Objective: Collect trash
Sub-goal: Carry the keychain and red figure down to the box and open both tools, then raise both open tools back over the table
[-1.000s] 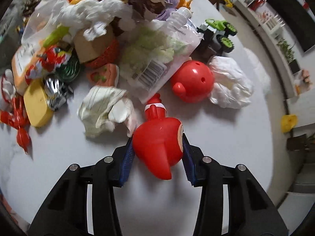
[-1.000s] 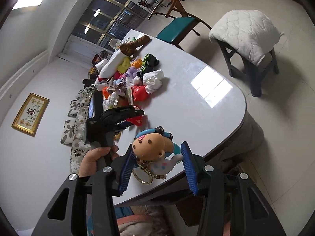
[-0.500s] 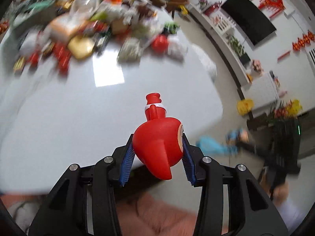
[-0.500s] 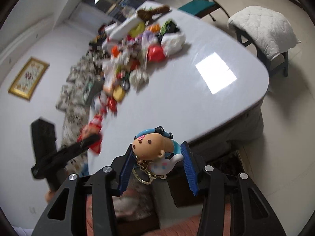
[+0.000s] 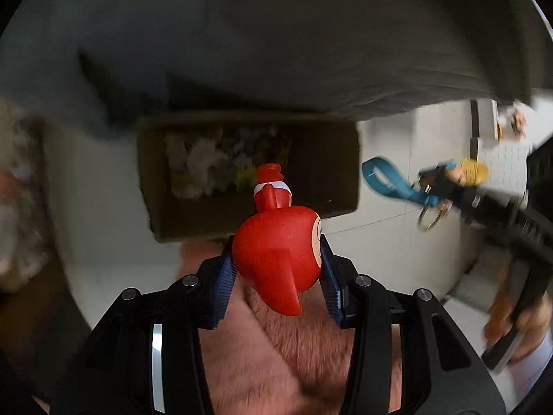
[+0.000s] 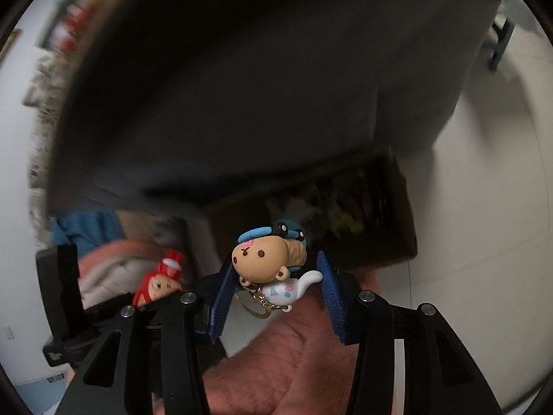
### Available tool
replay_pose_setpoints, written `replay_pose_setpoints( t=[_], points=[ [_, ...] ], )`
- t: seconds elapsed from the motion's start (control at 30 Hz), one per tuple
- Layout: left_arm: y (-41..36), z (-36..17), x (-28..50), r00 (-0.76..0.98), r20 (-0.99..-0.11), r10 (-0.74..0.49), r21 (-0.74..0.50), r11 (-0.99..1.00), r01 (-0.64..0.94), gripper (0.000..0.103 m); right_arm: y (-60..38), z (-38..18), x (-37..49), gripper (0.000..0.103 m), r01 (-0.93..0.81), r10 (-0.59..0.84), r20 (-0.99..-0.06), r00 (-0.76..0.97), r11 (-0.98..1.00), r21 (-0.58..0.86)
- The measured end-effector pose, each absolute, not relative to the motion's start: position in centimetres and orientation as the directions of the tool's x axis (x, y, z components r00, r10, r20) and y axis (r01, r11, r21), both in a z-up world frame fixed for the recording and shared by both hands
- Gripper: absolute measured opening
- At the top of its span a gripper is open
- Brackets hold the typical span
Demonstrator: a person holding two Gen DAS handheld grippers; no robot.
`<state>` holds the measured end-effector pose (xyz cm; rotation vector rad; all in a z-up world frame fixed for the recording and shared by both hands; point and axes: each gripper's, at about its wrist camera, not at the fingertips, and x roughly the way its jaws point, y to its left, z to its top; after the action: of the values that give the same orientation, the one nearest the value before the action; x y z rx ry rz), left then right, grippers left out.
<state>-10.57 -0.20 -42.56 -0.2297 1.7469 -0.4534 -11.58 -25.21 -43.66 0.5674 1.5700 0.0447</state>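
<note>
Both of my grippers point steeply down, over my lap. Left gripper (image 5: 278, 276): blue pads clamped on both sides of the red toy figure (image 5: 276, 259), its white-collared top pointing away from me. Beyond its tips, a brown cardboard box (image 5: 331, 173) on the pale floor, blurred scraps inside. Right gripper (image 6: 273, 288): holding the character keychain (image 6: 266, 263), tan head against the left pad, white charm and gold ring hanging below; contact at the right pad unclear. Box (image 6: 397, 235) again ahead, dim. Underside of the surface (image 5: 276, 34) looms dark above the box.
</note>
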Motion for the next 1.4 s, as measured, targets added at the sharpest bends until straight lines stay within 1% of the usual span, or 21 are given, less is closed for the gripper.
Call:
replay_pose_setpoints(
  t=[0.17,0.23,0.27,0.3,0.33,0.4,0.47,0.57,0.6,0.67,0.73,0.9,1.03,1.17,1.23,1.3,1.37,1.4],
  points=[
    [-0.6,-52.3,-10.7,-0.293,-0.904,-0.311,-0.338,0.94,0.046,0.043,-24.3,-51.9,-11.1,0.047,0.341,0.339,-0.939,-0.056,0.89,0.301],
    [-1.0,-55.2,-10.4,-0.329,-0.906,-0.267,-0.299,0.953,0.05,0.048,-24.0,-54.4,-10.4,0.047,0.324,0.272,-0.959,-0.083,0.917,0.232],
    [-1.3,-56.3,-10.3,-0.342,-0.904,-0.257,-0.289,0.956,0.047,0.063,-24.0,-54.9,-10.0,0.059,0.321,0.255,-0.964,-0.079,0.922,0.217],
    [-1.2,-57.7,-10.1,-0.361,-0.899,-0.248,-0.282,0.958,0.045,0.083,-24.0,-55.6,-9.7,0.073,0.312,0.215,-0.973,-0.086,0.933,0.178],
    [-1.1,-58.5,-10.1,-0.376,-0.898,-0.229,-0.265,0.963,0.047,0.086,-24.1,-55.9,-9.5,0.091,0.306,0.187,-0.978,-0.094,0.94,0.15],
    [-0.7,-59.4,-9.7,-0.396,-0.892,-0.217,-0.254,0.966,0.043,0.086,-24.1,-56.6,-9.2,0.09,0.303,0.186,-0.976,-0.114,0.942,0.144],
    [-0.7,-59.9,-9.4,-0.418,-0.887,-0.197,-0.232,0.972,0.034,0.087,-24.3,-57.1,-9.3,0.093,0.324,0.203,-0.967,-0.152,0.935,0.145],
    [-0.4,-59.2,-9.4,-0.43,-0.885,-0.181,-0.22,0.974,0.043,0.09,-24.6,-56.2,-9.8,0.097,0.327,0.192,-0.97,-0.152,0.935,0.133],
    [-0.4,-59.0,-9.4,-0.432,-0.885,-0.174,-0.216,0.975,0.05,0.09,-24.7,-55.7,-10.1,0.097,0.329,0.195,-0.969,-0.152,0.935,0.136],
    [-0.4,-58.0,-9.6,-0.432,-0.884,-0.176,-0.224,0.973,0.062,0.09,-24.7,-54.8,-10.5,0.098,0.336,0.206,-0.964,-0.166,0.931,0.141],
    [-0.3,-55.6,-9.9,-0.412,-0.899,-0.145,-0.201,0.975,0.094,0.09,-24.6,-53.4,-10.8,0.097,0.332,0.22,-0.962,-0.163,0.93,0.156],
    [-0.5,-48.3,-10.4,-0.325,-0.941,-0.1,-0.163,0.971,0.173,0.09,-24.0,-46.9,-11.5,0.097,0.266,0.218,-0.97,-0.106,0.946,0.183],
    [-0.4,-41.6,-10.1,-0.246,-0.966,-0.082,-0.134,0.97,0.203,0.09,-24.5,-38.7,-11.6,0.097,0.212,0.233,-0.972,0.015,0.95,0.231],
    [-0.6,-34.8,-9.4,-0.163,-0.984,-0.072,-0.109,0.967,0.23,0.09,-25.8,-30.3,-10.4,0.098,0.172,0.261,-0.951,0.167,0.942,0.288],
    [-1.0,-31.2,-8.9,-0.1,-0.99,-0.1,-0.122,0.964,0.238,0.09,-26.7,-26.1,-8.9,0.098,0.136,0.255,-0.927,0.273,0.944,0.3],
    [-1.7,-27.9,-8.3,-0.029,-0.992,-0.127,-0.13,0.959,0.253,0.09,-27.4,-22.9,-6.3,0.098,0.096,0.223,-0.898,0.38,0.956,0.278],
    [-2.0,-25.8,-7.5,0.024,-0.988,-0.15,-0.14,0.958,0.249,0.09,-27.6,-21.5,-2.9,0.098,0.079,0.195,-0.878,0.437,0.964,0.253],
    [-2.1,-25.1,-7.1,0.04,-0.986,-0.16,-0.145,0.958,0.245,0.09,-27.5,-21.0,-1.0,0.098,0.069,0.209,-0.87,0.447,0.962,0.266]
  ],
)
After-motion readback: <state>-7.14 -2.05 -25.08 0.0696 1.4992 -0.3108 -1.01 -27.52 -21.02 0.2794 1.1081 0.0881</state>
